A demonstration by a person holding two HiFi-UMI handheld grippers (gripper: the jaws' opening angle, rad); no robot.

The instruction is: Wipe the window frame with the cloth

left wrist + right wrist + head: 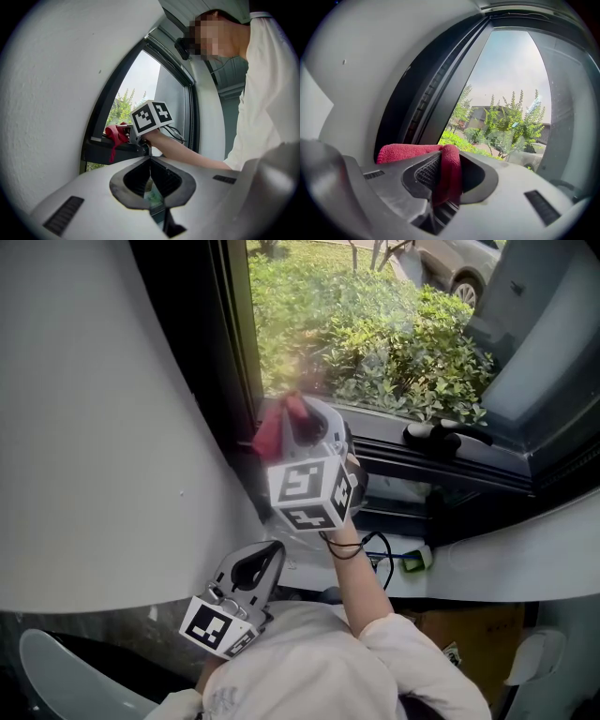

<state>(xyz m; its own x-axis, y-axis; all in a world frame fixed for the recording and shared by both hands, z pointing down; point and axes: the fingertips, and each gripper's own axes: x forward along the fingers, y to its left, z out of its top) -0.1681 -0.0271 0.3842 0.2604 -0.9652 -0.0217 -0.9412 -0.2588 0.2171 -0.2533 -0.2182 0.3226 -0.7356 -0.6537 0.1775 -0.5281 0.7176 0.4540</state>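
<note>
Pinching red cloth (405,152), right gripper (443,187) at dark window frame (440,89).

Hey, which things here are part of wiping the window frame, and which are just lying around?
In the job: red fabric cloth, clamped in the right gripper; dark window frame.
Lying about: green-tipped plug on a black cable; brown cardboard box; idle left gripper.

Light: bright daylight through the clear window glass (375,324).
Shadow: black metal window frame (192,343) nearly featureless.
Blur: crumpled red cloth (278,427) smeared in head view.
Edges: gripper views fisheye-bent, corners black.
</note>
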